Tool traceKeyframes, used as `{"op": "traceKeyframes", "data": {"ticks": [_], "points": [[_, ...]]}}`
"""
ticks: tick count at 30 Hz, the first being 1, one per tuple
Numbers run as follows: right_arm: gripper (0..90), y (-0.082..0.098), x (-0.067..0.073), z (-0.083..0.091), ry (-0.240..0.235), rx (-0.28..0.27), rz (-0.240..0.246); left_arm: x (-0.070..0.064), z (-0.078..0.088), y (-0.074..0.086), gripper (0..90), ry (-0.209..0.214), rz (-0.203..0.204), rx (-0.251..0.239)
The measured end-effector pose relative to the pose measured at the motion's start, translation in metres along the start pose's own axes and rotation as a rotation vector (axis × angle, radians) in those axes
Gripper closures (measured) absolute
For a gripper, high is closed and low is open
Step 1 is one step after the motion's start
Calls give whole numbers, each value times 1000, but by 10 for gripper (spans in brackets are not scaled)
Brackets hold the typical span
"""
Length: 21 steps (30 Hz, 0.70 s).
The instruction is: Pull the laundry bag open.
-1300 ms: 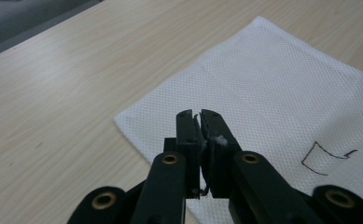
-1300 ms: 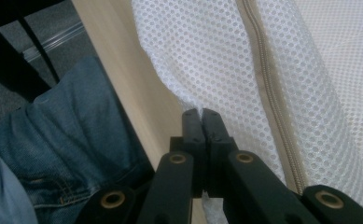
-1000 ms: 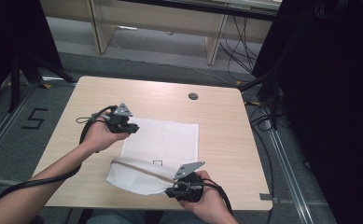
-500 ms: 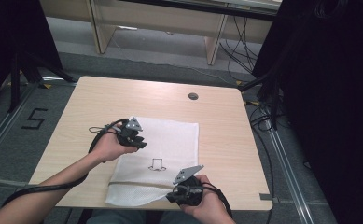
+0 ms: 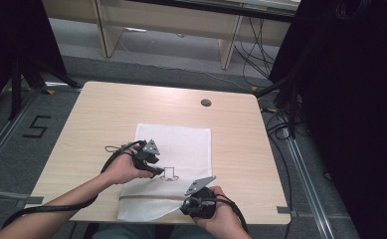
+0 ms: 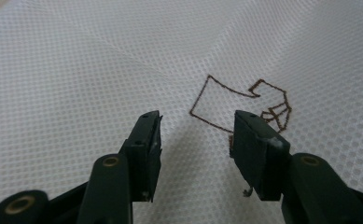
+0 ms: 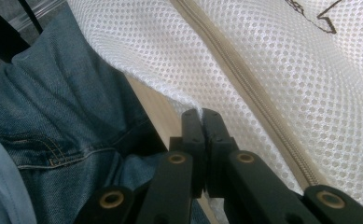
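One wooden table [image 5: 106, 119] carries one white mesh bag [image 5: 186, 142]. The bag lies flat on the table's near half, its long axis running from the far side toward the person, and its near end hangs slightly over the table's near edge. One beige zipper [image 7: 244, 84] crosses the bag near that end, roughly parallel to the near edge. One brown stitched emblem [image 6: 244, 105] sits about mid-bag.

Two grippers are present, one per hand. The left gripper [image 5: 153, 167] is over the bag's middle, just left of the emblem. Its jaws have just been opening and now stand apart with bare mesh between them, the pads pressing on nothing.

The right gripper [image 5: 193, 206] is at the bag's near right corner by the table edge. Its jaws are clamped tight together on the mesh edge [image 7: 188, 105], just short of the zipper.
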State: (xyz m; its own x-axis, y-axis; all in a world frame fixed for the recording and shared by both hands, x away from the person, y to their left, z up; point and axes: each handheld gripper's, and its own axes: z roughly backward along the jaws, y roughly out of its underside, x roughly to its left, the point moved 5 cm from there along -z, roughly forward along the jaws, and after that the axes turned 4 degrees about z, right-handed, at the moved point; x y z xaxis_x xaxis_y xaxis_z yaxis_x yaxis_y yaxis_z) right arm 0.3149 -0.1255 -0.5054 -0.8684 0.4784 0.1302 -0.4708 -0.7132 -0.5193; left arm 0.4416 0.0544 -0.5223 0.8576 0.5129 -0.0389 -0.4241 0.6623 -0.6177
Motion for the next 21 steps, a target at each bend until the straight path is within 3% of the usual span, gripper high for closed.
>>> {"op": "traceKeyframes", "data": {"ticks": [6,7,9,10,11,12,14,18,21], "points": [[829,1,3,4,-10,9,-9,-1,-7,1,517,-4,6,11],[818,2,4,5,-12,16,-17,-1,-8,2,517,-7,-10,15],[786,4,3,5,-11,21,-17,-2,-12,3,518,-7,21,8],[767,5,5,6,-12,21,-31,-1,-13,3,519,-10,-4,26],[748,5,2,6,-10,8,7,-1,-14,4,521,-11,-3,29],[732,7,5,7,-5,19,-29,-1,-15,4,522,-7,-2,36],[714,9,7,10,-15,24,-45,-1,-17,4,524,-8,2,40],[698,13,3,16,-1,7,-50,0,-21,0,522,-2,20,35],[696,15,-3,20,20,-14,-67,1,-25,-4,533,-25,28,17]]}}
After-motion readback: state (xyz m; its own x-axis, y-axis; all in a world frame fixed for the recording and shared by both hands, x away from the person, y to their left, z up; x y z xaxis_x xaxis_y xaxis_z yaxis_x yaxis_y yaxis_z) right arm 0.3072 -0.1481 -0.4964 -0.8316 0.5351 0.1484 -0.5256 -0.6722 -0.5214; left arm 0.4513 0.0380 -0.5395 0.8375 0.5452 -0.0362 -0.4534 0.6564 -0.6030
